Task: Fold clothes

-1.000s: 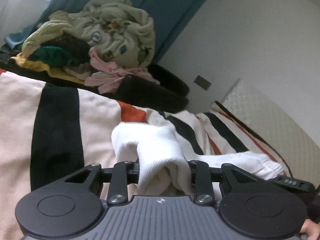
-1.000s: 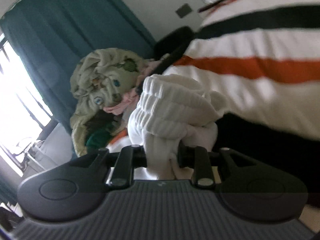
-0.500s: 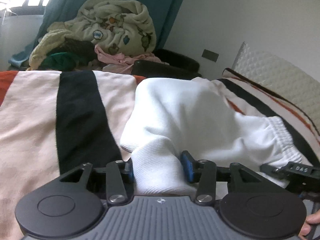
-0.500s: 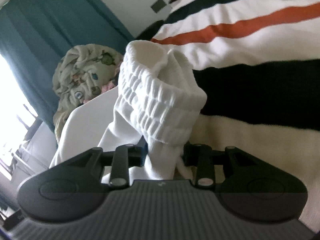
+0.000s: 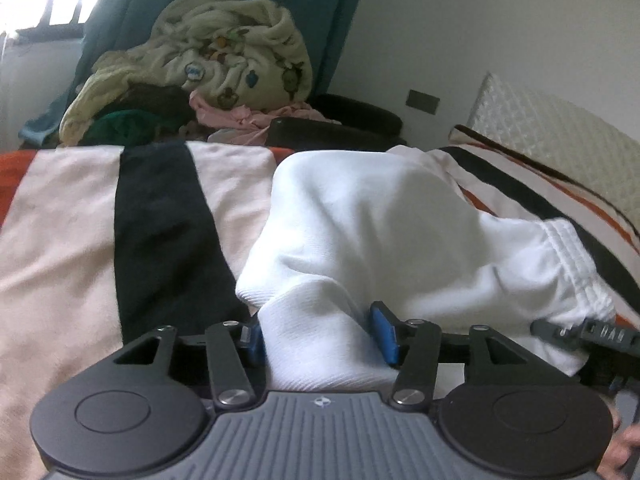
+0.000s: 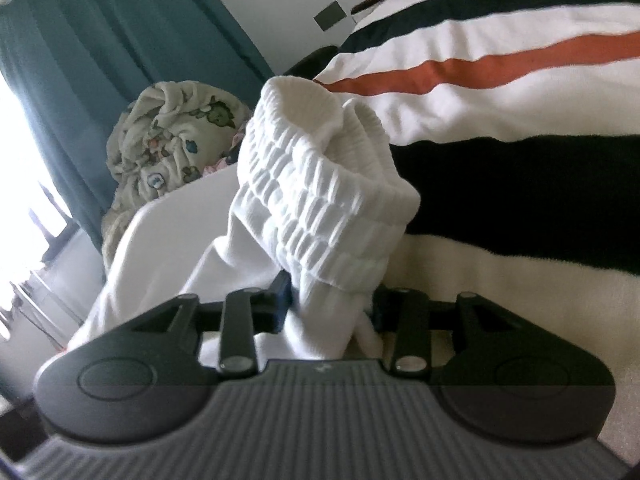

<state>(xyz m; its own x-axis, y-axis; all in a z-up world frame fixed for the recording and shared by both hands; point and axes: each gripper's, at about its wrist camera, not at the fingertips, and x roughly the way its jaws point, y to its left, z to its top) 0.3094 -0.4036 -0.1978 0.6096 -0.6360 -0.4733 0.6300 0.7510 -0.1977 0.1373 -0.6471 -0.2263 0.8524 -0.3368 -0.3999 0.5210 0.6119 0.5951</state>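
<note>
Left wrist view: left gripper jaws just been opening, blue pads parted, fold of white knit garment between them, lying on striped cream-black-orange blanket. Heap of unfolded laundry behind.

Right wrist view: right gripper jaws just been opening, garment's ribbed waistband bunched between loosened pads, resting on blanket.

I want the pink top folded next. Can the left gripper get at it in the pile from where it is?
Probably not yet. The left gripper has just been opening, but the white garment sits between its fingers, and the pink top lies tucked under the cream blanket, beyond the striped bedspread.
</note>
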